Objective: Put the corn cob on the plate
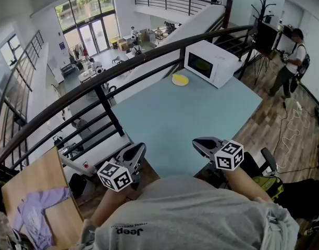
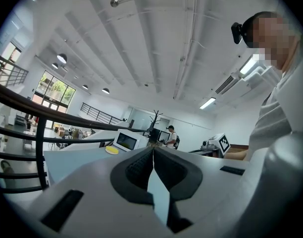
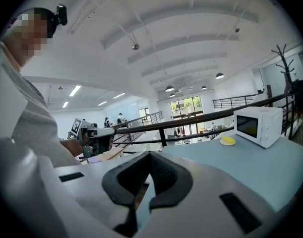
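Microwave (image 1: pixel 209 62) stands at the far end of the pale blue table (image 1: pixel 175 119); I take it as my reference. Left gripper (image 1: pixel 140 149) is at the table edge opposite the microwave. In the left gripper view its jaws are clenched, ribbed pads meeting along one line with nothing between them. Right gripper (image 1: pixel 200 144) is at that same near edge, well apart from the microwave. In the right gripper view its jaws are also pressed together and empty. The two grippers point roughly toward each other, each catching the other's marker cube in its camera. The plate (image 3: pixel 227 143) sits on the table just beside the microwave, off its door side. A yellow lump on the plate reads as the corn cob (image 3: pixel 227 140). In the head view the cob and plate merge into one yellow patch, so I cannot tell how the cob lies. A black railing (image 1: pixel 97 82) runs behind the microwave and along the table's far side. A person (image 1: pixel 290 61) stands on the wooden floor beyond the microwave, to its right.
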The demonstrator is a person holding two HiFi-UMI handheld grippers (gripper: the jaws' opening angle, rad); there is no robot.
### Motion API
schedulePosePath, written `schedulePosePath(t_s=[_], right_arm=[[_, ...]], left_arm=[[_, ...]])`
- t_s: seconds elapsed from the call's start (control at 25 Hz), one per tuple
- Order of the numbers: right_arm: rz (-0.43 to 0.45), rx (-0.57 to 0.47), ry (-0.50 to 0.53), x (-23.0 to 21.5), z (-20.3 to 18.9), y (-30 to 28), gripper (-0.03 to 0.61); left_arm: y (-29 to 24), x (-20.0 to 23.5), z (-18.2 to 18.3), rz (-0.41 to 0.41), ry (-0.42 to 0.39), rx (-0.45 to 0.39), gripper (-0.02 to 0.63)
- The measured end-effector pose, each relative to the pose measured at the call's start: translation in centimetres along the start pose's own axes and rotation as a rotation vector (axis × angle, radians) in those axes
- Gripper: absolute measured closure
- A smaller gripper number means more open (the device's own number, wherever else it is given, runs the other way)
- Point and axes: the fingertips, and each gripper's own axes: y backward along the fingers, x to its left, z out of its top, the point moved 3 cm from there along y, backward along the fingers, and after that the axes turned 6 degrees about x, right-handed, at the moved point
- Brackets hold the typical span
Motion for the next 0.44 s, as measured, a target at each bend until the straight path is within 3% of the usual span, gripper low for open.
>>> schedulePosePath(t_s=[0.44], right_arm=[[0.017,0.015,0.014,-1.09,0.04,-0.66,0.563]], left_arm=[[-0.73,0.74,0.00,0.017,0.009,-0.002,0.592]])
